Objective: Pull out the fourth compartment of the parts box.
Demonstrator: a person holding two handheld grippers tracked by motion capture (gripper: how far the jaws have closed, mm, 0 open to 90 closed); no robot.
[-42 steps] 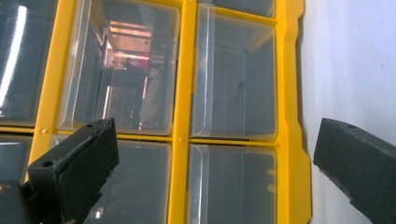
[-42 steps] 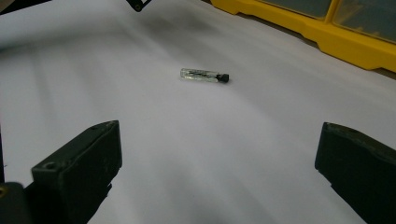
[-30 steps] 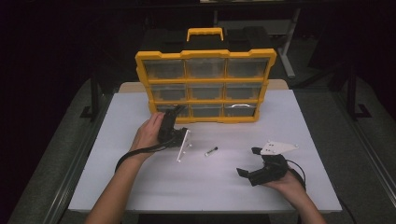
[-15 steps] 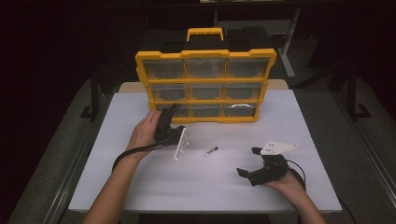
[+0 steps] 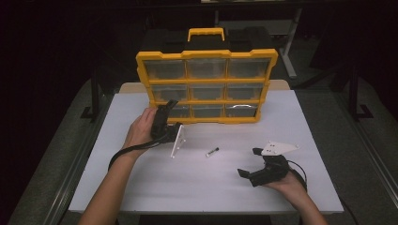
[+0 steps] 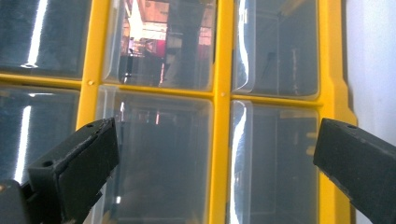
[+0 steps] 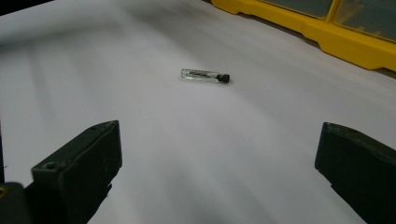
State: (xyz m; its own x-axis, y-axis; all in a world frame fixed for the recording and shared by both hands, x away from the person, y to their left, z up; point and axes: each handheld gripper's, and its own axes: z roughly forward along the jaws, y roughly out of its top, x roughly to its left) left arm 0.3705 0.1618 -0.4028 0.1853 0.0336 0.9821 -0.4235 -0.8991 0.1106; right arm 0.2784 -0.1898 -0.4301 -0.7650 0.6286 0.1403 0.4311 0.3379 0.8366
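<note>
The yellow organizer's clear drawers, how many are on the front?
9, in three rows of three on the yellow organizer: top row, middle row and bottom row. The left gripper partly covers the bottom-left drawer.

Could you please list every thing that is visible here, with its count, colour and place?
organizer case: one, yellow frame with clear drawers and a handle on top, upright at the far side of the table.
vial: one, clear with a black cap, lying on the table in front of the case.
table: one, white top.
left gripper: one, black, jaws open, pointed at the case's lower left drawers.
right gripper: one, black, jaws open, low over the table at the near right, aimed at the vial.
hands: two, one holding each gripper.
</note>
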